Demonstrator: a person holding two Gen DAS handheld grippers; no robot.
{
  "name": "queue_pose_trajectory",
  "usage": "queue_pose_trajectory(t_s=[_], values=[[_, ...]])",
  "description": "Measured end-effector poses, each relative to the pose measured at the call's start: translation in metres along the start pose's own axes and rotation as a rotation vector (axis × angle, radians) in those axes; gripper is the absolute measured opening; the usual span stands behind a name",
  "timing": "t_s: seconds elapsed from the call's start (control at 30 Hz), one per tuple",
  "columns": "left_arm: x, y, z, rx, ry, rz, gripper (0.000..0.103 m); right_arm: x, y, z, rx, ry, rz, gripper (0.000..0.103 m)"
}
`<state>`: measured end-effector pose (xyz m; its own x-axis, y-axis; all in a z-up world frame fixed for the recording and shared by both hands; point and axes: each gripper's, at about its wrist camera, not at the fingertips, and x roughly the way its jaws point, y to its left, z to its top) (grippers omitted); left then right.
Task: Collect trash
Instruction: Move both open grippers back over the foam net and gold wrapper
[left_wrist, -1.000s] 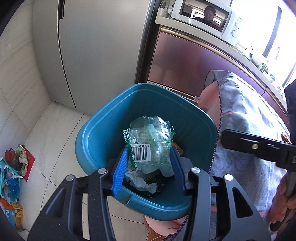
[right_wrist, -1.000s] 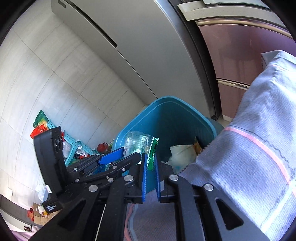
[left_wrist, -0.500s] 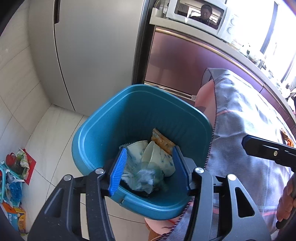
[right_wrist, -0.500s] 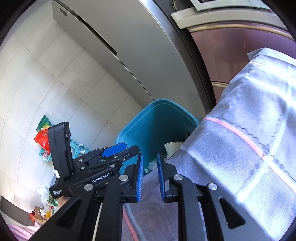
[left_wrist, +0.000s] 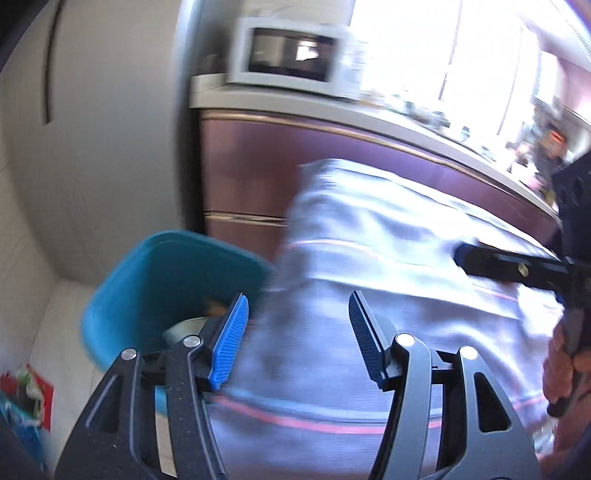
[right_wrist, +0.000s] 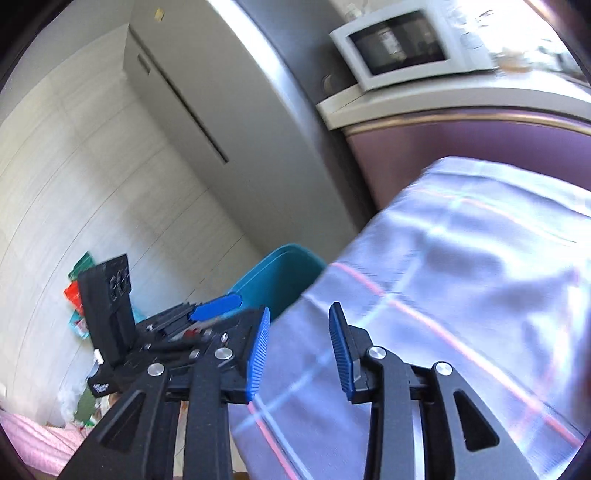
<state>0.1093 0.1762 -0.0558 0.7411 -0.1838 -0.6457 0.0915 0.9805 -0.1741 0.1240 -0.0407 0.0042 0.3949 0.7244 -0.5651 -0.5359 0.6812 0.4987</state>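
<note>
Wrapper's dropped into the teal bin down on the left now, so that piece is done. My left tool and right tool have both just been opening, nothing between them, swinging over the clothed table for more.

A teal bin is seen beside a pale lavender cloth crossed by thin pink stripes. Blue ribbed pads are carried on black gripper frames, and a white microwave is set above maroon cabinet fronts edged in gold.
</note>
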Motion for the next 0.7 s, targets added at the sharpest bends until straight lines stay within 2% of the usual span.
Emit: queue_pose_trajectory(t_s=[0.23, 0.47, 0.57, 0.7], values=[[0.005, -0.088, -0.003, 0.139, 0.017, -0.193, 0.057, -0.073, -0.049, -0.015, 0.092, -0.113, -0.143, 0.033], [0.019, -0.161, -0.017, 0.218, 0.087, -0.358, 0.057, -0.129, -0.099, -0.041, 0.207, -0.201, -0.265, 0.034], [0.025, -0.188, -0.022, 0.249, 0.116, -0.42, 0.061, -0.143, -0.119, -0.048, 0.247, -0.227, -0.307, 0.034], [0.033, -0.22, -0.025, 0.303, 0.142, -0.458, 0.064, -0.154, -0.145, -0.053, 0.306, -0.252, -0.329, 0.044]])
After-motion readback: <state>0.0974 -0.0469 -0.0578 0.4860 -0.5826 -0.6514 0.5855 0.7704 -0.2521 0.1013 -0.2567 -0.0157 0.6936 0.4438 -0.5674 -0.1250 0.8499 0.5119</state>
